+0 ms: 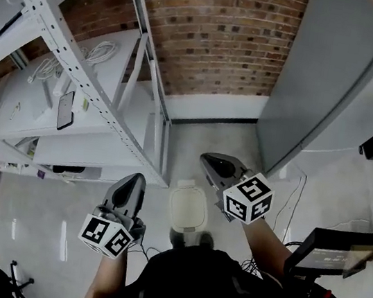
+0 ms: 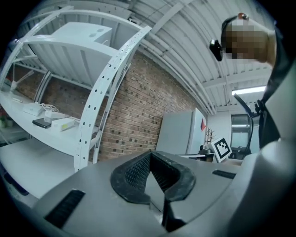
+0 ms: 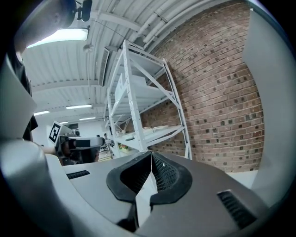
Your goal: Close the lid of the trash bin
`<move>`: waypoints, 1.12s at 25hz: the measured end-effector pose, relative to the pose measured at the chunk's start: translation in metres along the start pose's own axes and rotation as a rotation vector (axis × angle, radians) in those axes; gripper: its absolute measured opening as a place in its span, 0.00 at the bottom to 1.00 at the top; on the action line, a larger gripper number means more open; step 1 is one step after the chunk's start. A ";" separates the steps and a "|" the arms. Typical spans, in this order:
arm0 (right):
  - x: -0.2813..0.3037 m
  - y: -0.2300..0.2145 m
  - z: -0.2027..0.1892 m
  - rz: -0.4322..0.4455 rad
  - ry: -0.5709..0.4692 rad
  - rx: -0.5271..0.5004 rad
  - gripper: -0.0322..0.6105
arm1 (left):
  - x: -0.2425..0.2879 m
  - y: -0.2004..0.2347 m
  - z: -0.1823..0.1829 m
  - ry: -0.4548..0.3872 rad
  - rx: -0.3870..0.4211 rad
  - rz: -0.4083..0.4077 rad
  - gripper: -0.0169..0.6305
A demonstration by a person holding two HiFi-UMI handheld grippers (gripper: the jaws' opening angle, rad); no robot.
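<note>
A small cream trash bin (image 1: 186,208) stands on the grey floor just ahead of the person's feet, and from above its lid looks flat on top of it. My left gripper (image 1: 133,181) hangs to the bin's left and my right gripper (image 1: 208,160) to its upper right, both held high above it and touching nothing. In the left gripper view, the left gripper (image 2: 149,154) has its jaws pressed together with nothing between them, pointing at the brick wall. The right gripper (image 3: 151,154) is shut and empty as well. Neither gripper view shows the bin.
A white metal shelving rack (image 1: 78,78) fills the left, with a phone (image 1: 66,110) and coiled cables (image 1: 98,51) on its shelves. A brick wall (image 1: 218,37) runs behind. A tall grey cabinet (image 1: 323,82) stands at right, with floor cables (image 1: 298,197) and a black stand (image 1: 335,252).
</note>
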State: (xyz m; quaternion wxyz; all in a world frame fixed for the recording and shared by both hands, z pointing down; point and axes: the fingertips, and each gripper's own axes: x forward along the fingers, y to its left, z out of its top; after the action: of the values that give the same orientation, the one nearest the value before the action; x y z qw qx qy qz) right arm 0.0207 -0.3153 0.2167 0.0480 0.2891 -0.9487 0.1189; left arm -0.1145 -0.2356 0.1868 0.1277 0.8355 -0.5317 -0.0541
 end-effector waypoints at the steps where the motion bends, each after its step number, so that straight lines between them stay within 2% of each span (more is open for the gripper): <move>1: -0.005 0.001 -0.002 0.001 -0.002 0.009 0.06 | -0.004 -0.001 -0.001 0.007 -0.011 0.013 0.01; 5: -0.020 0.011 -0.008 0.017 -0.011 0.016 0.06 | -0.016 -0.014 -0.007 0.029 0.004 0.015 0.01; 9: -0.031 0.028 -0.012 0.031 -0.004 -0.001 0.06 | -0.029 -0.034 -0.010 0.011 0.018 -0.002 0.01; 15: -0.054 0.084 -0.017 0.030 -0.007 -0.036 0.06 | -0.086 -0.047 -0.022 0.007 -0.001 -0.005 0.01; 22: -0.092 0.166 -0.040 -0.043 -0.010 -0.014 0.06 | -0.182 -0.058 -0.032 0.012 0.023 -0.046 0.01; 28: -0.138 0.230 -0.062 -0.116 -0.005 -0.002 0.06 | -0.254 -0.071 -0.045 -0.003 0.003 -0.085 0.01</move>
State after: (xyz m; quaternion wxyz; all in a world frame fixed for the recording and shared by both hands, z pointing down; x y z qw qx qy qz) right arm 0.0081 -0.0404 0.2090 0.0526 0.3438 -0.9305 0.1144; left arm -0.1513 0.0292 0.1993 0.1233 0.8573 -0.4962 -0.0597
